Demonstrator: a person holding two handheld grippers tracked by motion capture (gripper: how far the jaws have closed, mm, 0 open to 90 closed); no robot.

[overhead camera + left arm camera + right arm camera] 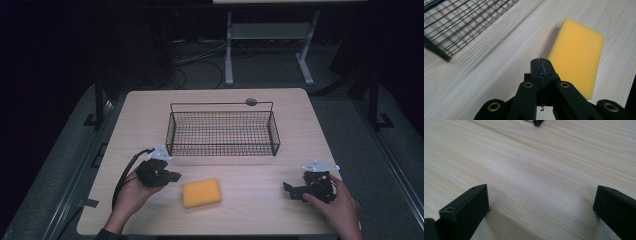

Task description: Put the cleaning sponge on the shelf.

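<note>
Sponge [201,193] lies flat before basket [223,131] | left gripper [173,176] just beside sponge, jaws pressed together, holding nothing: should part first | right gripper [291,191] well apart, jaws spread wide, idle.

The near half of the table [250,210] lies mostly bare. A yellow sponge [201,193] sits flat between the left gripper [172,176] and the right gripper [290,190], just beside the left one's pressed-together jaws. Open wood runs from the sponge to the right gripper's wide-spread jaws. Behind, the wire basket [222,132] blocks the table's middle, with open strips either side.
</note>
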